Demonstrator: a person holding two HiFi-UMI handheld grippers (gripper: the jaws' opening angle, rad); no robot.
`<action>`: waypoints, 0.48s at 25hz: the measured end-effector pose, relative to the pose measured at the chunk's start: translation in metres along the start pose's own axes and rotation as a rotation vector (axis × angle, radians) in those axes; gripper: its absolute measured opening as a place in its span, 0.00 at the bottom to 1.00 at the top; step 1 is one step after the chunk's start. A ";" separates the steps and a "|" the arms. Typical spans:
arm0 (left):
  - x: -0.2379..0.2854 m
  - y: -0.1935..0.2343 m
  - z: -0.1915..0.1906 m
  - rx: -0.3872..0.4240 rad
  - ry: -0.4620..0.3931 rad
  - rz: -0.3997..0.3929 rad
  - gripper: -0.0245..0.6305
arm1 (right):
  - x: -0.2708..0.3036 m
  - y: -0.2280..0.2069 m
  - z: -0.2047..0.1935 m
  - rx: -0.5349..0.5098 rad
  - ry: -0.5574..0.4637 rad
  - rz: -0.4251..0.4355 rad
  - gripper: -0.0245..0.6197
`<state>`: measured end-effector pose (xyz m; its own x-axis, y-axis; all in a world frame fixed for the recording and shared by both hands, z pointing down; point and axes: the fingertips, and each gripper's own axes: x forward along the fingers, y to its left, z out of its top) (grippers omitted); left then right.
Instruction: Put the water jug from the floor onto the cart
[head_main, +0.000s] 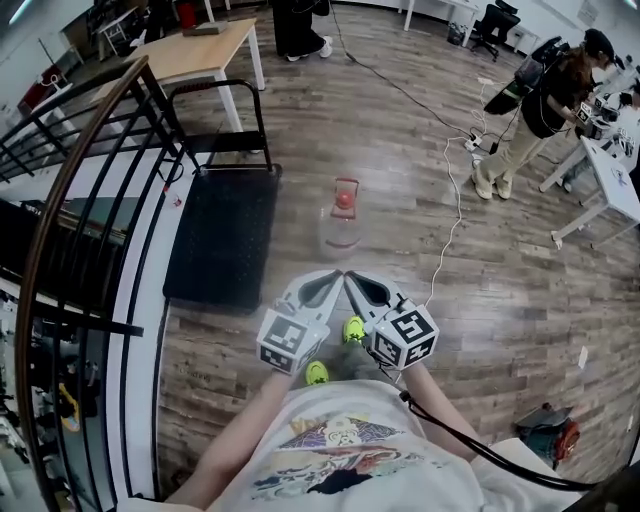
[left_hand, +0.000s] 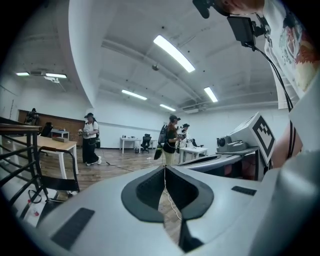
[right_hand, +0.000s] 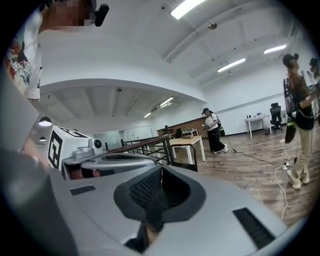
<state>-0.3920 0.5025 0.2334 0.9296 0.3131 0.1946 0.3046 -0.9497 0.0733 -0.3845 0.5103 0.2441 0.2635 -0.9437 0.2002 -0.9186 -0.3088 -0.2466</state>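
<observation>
Pointing forward side by side at frame centre: left gripper (head_main: 334, 279), right gripper (head_main: 353, 279), both jaw pairs pressed together, nothing between. Water jug (head_main: 342, 226) (red cap) upright on wood floor (head_main: 500, 300) just above grippers; black cart (head_main: 222, 240) beside jug, left of centre.

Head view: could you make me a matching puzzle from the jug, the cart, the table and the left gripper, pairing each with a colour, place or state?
Things:
1. jug
2. cart
3. table
4. left gripper

Descriptions:
A. jaws shut, nothing held
B. black flat deck
C. clear with a red top, standing on the floor
D. light wooden top

Pairs: 1-C, 2-B, 3-D, 4-A
</observation>
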 end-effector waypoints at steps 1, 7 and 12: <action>0.006 0.005 0.001 0.000 -0.001 0.007 0.06 | 0.005 -0.006 0.002 -0.003 0.000 0.003 0.07; 0.051 0.029 0.005 -0.005 0.019 0.024 0.06 | 0.028 -0.051 0.012 -0.002 0.014 0.020 0.07; 0.095 0.045 0.012 0.002 0.040 0.040 0.06 | 0.045 -0.096 0.025 -0.008 0.017 0.026 0.07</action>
<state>-0.2879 0.4890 0.2437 0.9319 0.2754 0.2360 0.2681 -0.9613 0.0631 -0.2767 0.4950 0.2528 0.2340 -0.9492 0.2101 -0.9274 -0.2828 -0.2447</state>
